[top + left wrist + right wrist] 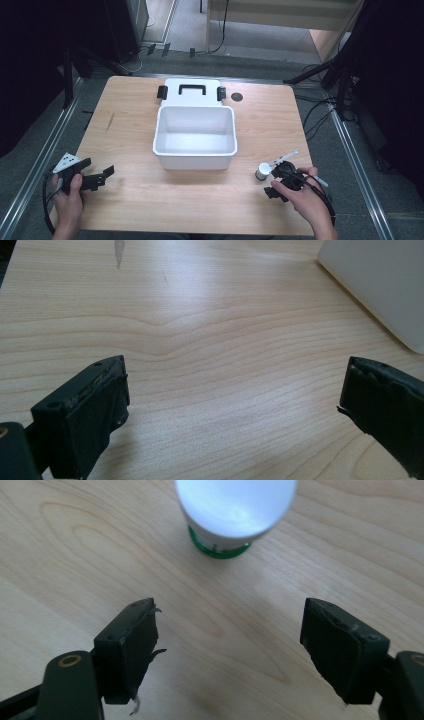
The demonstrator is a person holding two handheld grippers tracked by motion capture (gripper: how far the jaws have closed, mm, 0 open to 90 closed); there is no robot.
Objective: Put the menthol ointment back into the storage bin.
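Here, wooden table (150,200) with white plastic bin (194,136) at centre, open, nothing seen inside. White lid (192,92) with black handle and black side clips lying flat just behind bin, touching its far rim. Small dark round mark (237,97) on tabletop right of lid.

Left gripper (97,177) held in left hand (67,200) at near-left edge of table, well apart from bin; jaws spread wide, nothing between them. In left gripper view (232,405), bare wood grain between jaws, corner of bin (380,290) at upper right.

Right gripper (274,180) held in right hand (305,197) at near-right of table, pointing toward small white-capped container (263,171) standing upright on tabletop, near bin's front right corner but apart from it. In right gripper view (230,640), jaws wide apart, gripping nothing; container (232,515) just ahead of jaw tips, white top, green band at base, not touching either jaw.
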